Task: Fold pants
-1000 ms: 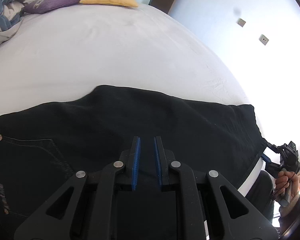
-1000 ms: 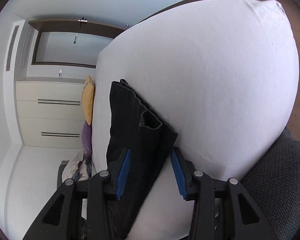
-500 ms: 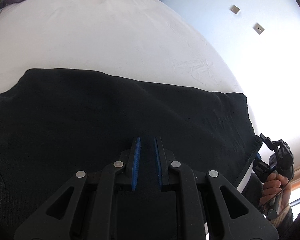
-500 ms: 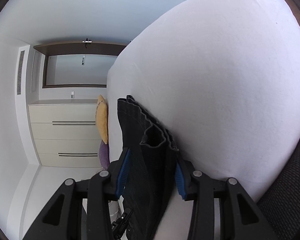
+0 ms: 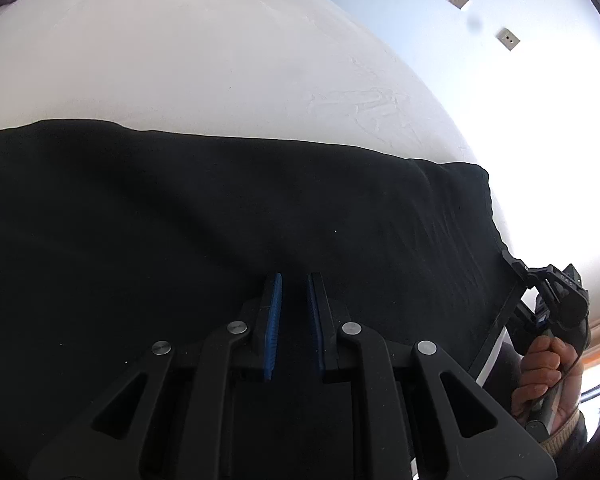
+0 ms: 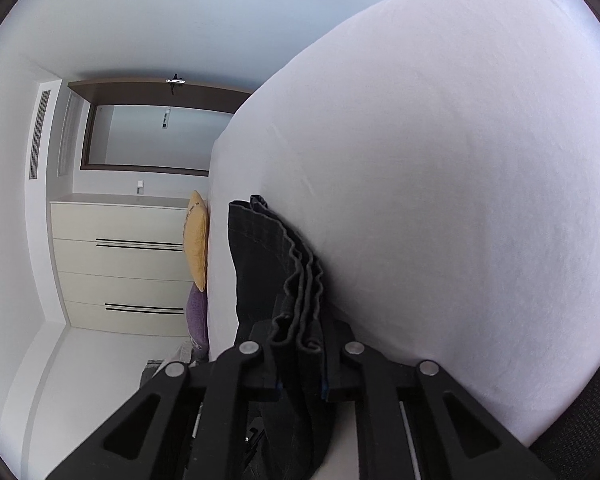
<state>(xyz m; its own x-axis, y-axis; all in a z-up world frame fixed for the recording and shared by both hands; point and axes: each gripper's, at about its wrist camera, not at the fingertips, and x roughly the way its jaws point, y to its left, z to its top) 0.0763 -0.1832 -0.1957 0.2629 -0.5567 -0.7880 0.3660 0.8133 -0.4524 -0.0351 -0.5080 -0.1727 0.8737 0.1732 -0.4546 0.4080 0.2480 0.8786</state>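
Note:
Black pants [image 5: 260, 208] lie flat across the white bed [image 5: 180, 60], leg ends to the right. My left gripper [image 5: 294, 280] hovers over the middle of the near edge, its blue pads a narrow gap apart, shut, with nothing seen between them. In the right wrist view the stacked hem layers of the pants [image 6: 260, 264] run straight into my right gripper [image 6: 300, 332], whose jaws are closing and pinch the fabric. The left wrist view shows that right gripper [image 5: 516, 268] at the pants' right corner, held by a person's hand [image 5: 540, 368].
A yellow pillow [image 6: 196, 240] and a purple pillow [image 6: 198, 312] lie at the head of the bed. A cream dresser [image 6: 120, 268] stands against the wall beyond them. The bed [image 6: 460, 160] is bare sheet beyond the pants. Dark grey fabric fills the bottom right corner.
My right gripper's jaws have closed from wide apart onto the pants' hem. My left gripper has slid right along the pants toward the leg ends, still shut; the pants stayed in place.

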